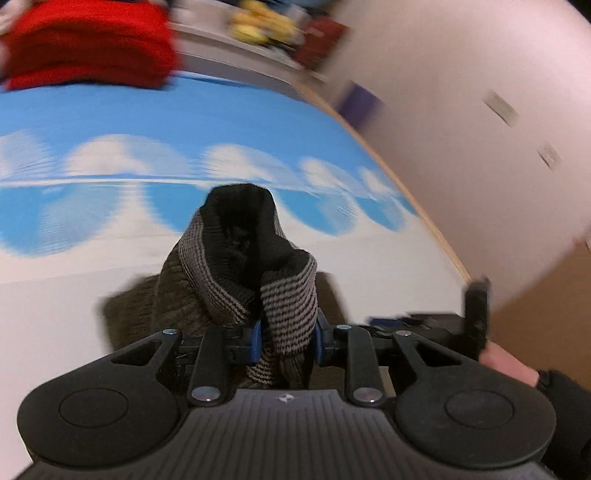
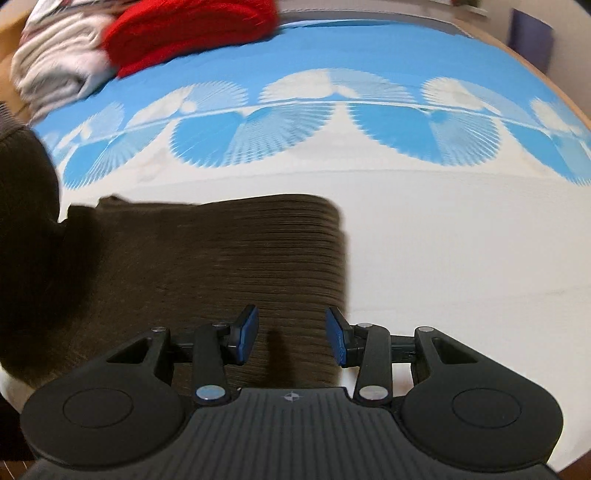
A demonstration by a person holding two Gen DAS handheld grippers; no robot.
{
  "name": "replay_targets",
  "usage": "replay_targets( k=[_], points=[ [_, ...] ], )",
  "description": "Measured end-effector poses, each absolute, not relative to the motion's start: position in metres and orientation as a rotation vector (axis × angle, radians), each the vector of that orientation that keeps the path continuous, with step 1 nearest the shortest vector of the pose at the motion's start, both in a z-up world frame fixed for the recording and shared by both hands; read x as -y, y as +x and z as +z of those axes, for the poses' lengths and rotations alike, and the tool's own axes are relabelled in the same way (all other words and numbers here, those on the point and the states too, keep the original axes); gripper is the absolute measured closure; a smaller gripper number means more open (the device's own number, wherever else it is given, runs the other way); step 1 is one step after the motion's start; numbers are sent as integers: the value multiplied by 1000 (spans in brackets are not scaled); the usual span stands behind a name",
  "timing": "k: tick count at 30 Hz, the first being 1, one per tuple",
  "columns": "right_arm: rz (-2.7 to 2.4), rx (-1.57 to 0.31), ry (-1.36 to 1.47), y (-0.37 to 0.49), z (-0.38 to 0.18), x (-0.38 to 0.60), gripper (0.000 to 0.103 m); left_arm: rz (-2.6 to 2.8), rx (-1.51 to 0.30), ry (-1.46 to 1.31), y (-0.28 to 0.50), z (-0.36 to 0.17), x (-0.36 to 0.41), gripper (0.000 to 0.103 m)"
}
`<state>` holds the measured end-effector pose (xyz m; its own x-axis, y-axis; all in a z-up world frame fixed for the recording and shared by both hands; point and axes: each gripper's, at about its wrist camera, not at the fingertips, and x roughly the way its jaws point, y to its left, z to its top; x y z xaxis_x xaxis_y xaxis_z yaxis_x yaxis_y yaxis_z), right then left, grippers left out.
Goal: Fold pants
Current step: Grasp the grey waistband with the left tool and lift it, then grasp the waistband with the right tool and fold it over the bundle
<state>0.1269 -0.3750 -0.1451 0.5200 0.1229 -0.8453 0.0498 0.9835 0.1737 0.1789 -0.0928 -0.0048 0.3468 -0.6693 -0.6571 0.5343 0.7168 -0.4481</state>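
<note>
The dark brown corduroy pants [image 2: 207, 273] lie on the blue and white patterned table cover [image 2: 443, 240]. In the left wrist view my left gripper [image 1: 287, 341] is shut on the pants' striped ribbed waistband [image 1: 280, 295] and holds it lifted, with the rest of the pants [image 1: 147, 314] hanging below. In the right wrist view my right gripper [image 2: 291, 338] is open and empty, just above the near right edge of the flat pants. A raised part of the pants [image 2: 26, 206] shows at the far left.
A folded red garment [image 2: 192, 29] and a pile of white clothes [image 2: 59, 70] sit at the far left of the table. The red garment also shows in the left wrist view [image 1: 88, 48]. A white wall [image 1: 461, 129] runs along the table's right edge. A hand [image 1: 509, 365] holds the other gripper at the right.
</note>
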Motion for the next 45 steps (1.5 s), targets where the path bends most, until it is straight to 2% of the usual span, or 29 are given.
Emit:
replay_targets(
  k=[4, 8, 11, 12, 15, 18, 19, 20, 21, 29, 30, 31, 33, 35, 36, 39, 40, 41, 42, 43, 45],
  points=[
    [-24, -994, 278, 114, -143, 412, 61, -926, -961, -62, 162, -21, 188, 75],
    [-62, -975, 404, 101, -143, 443, 60, -1000, -1043, 48, 145, -59, 260, 74],
    [-27, -949, 504, 97, -142, 454, 60, -1043, -1101, 183, 127, -91, 283, 58],
    [-18, -939, 532, 96, -143, 456, 60, -1061, -1119, 207, 125, -97, 286, 56],
    [22, -929, 645, 99, -146, 460, 56, -1087, -1088, 181, 131, -87, 263, 53],
    [83, -957, 710, 106, -154, 455, 43, -1007, -993, 120, 142, -64, 221, 43],
    [106, -987, 714, 110, -158, 449, 41, -977, -986, 94, 147, -61, 205, 43],
    [122, -1005, 719, 112, -160, 444, 31, -936, -993, 62, 154, -60, 186, 43],
    [128, -1013, 720, 115, -161, 441, 28, -899, -1000, 42, 160, -60, 170, 43],
    [138, -1114, 662, 133, -173, 411, 22, -772, -1079, 110, 166, -94, 105, 43],
    [137, -1113, 642, 134, -172, 407, 22, -765, -1086, 137, 163, -102, 103, 43],
    [133, -1110, 616, 134, -170, 404, 27, -759, -1086, 162, 155, -104, 98, 43],
    [129, -1088, 538, 134, -163, 396, 46, -739, -1099, 195, 160, -114, 96, 44],
    [146, -1039, 492, 130, -151, 391, 69, -723, -1089, 197, 166, -113, 93, 44],
    [181, -972, 496, 126, -140, 392, 73, -723, -1069, 179, 166, -105, 88, 44],
    [383, -595, 524, 99, -85, 404, 73, -724, -1021, 108, 173, -89, 84, 44],
    [436, -535, 572, 95, -79, 414, 73, -729, -1010, 95, 175, -86, 85, 44],
    [420, -541, 595, 96, -82, 421, 72, -733, -1005, 92, 177, -85, 87, 44],
    [333, -625, 601, 103, -94, 428, 69, -731, -1008, 104, 180, -86, 91, 44],
    [195, -758, 581, 113, -114, 433, 61, -725, -1014, 125, 184, -88, 97, 44],
    [-129, -1008, 453, 125, -150, 442, 62, -732, -1018, 162, 185, -93, 107, 45]
  ],
)
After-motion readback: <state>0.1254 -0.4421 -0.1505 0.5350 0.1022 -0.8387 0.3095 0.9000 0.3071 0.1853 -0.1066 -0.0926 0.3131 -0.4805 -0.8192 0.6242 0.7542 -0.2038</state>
